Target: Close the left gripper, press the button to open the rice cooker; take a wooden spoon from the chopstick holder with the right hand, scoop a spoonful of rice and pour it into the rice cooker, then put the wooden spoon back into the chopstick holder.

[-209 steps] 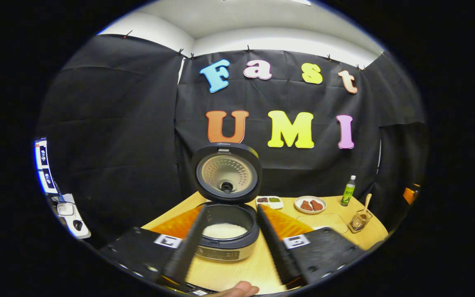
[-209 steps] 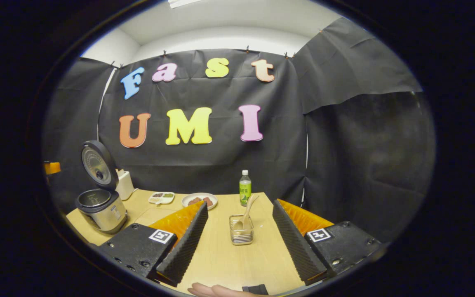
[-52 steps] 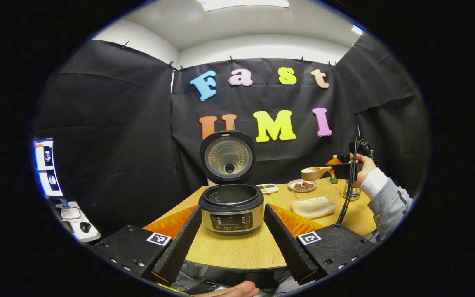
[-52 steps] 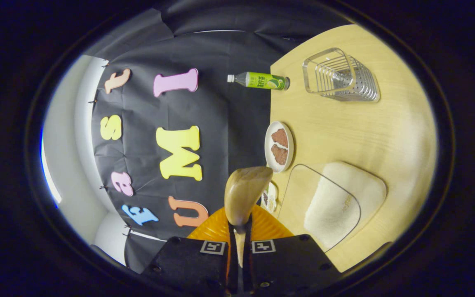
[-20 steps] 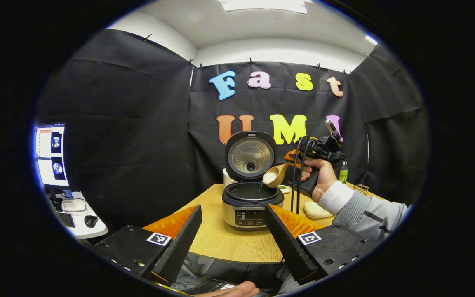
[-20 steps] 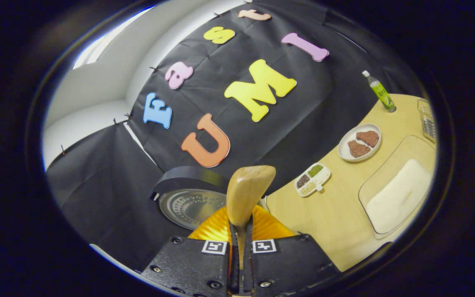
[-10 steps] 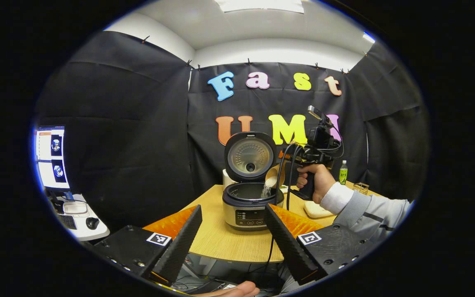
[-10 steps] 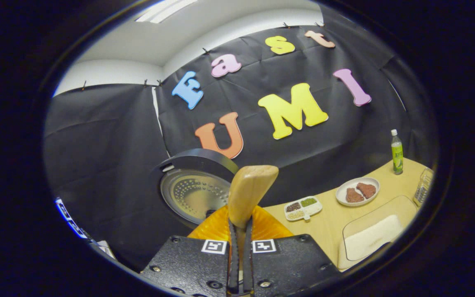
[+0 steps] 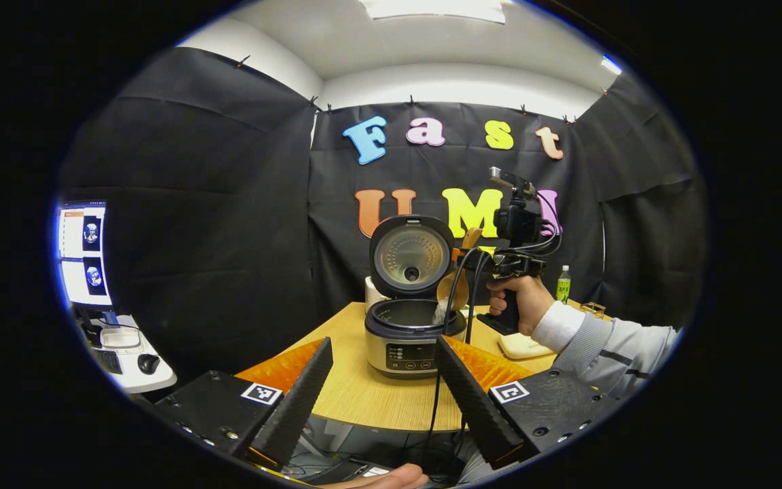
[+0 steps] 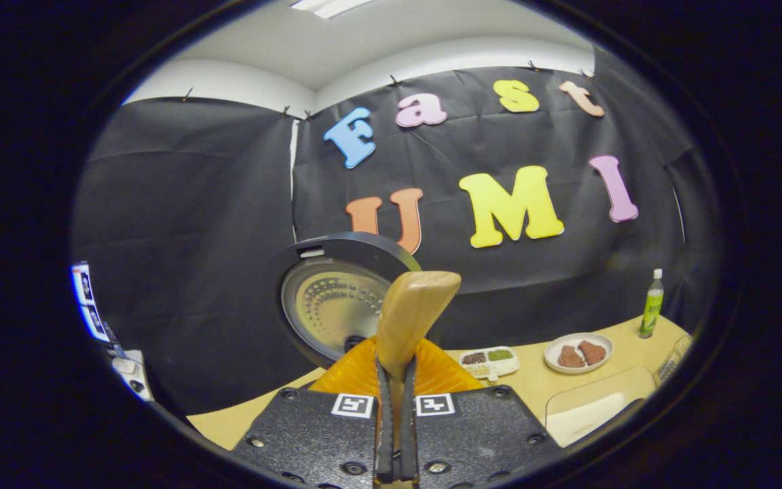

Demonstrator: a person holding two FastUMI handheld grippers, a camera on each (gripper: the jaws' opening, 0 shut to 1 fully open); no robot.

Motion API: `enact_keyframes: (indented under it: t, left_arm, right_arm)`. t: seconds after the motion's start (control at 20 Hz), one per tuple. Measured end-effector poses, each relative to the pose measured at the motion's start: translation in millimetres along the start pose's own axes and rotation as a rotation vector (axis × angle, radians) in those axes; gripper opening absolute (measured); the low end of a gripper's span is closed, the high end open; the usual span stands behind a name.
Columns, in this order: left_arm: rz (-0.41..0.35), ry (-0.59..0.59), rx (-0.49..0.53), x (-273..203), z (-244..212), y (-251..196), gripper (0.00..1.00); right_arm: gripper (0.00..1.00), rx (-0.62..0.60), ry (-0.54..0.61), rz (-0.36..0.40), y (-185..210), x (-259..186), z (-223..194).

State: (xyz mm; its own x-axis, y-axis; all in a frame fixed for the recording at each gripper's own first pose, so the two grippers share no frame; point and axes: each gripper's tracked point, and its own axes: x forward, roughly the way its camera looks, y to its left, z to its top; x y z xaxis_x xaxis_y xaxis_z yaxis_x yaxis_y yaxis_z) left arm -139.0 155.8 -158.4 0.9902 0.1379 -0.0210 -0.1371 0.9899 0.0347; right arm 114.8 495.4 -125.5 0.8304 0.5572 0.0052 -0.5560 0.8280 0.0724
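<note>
While right gripper pinches wooden spoon, bowl tipped directly over rice cooker pot; left gripper fingers spread, idle, nearer camera.

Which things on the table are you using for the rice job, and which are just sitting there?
Using:
rice cooker
wooden spoon
right tool
rice tub
spoon holder

Just sitting there:
green bottle
plate of meat
bean dish
</note>
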Motion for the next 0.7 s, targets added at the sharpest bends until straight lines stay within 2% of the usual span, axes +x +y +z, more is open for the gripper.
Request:
enact_keyframes:
  t: [0.4, 0.6, 0.7]
  left_arm:
    - [0.002, 0.008, -0.009, 1.2, -3.4, -4.0, 0.96]
    - [-0.001, 0.007, -0.012, -0.7, -5.7, -8.4, 0.96]
    - [0.0, 0.009, -0.017, 0.8, -9.2, -13.2, 0.96]
  right_arm:
    - [0.1, -0.333, -0.053, 0.046, 30.2, -7.9, -1.9]
    - [0.1, -0.528, -0.154, 0.006, 35.9, -22.3, 12.5]
    - [0.1, -0.564, -0.187, -0.007, 36.1, -29.0, 19.6]
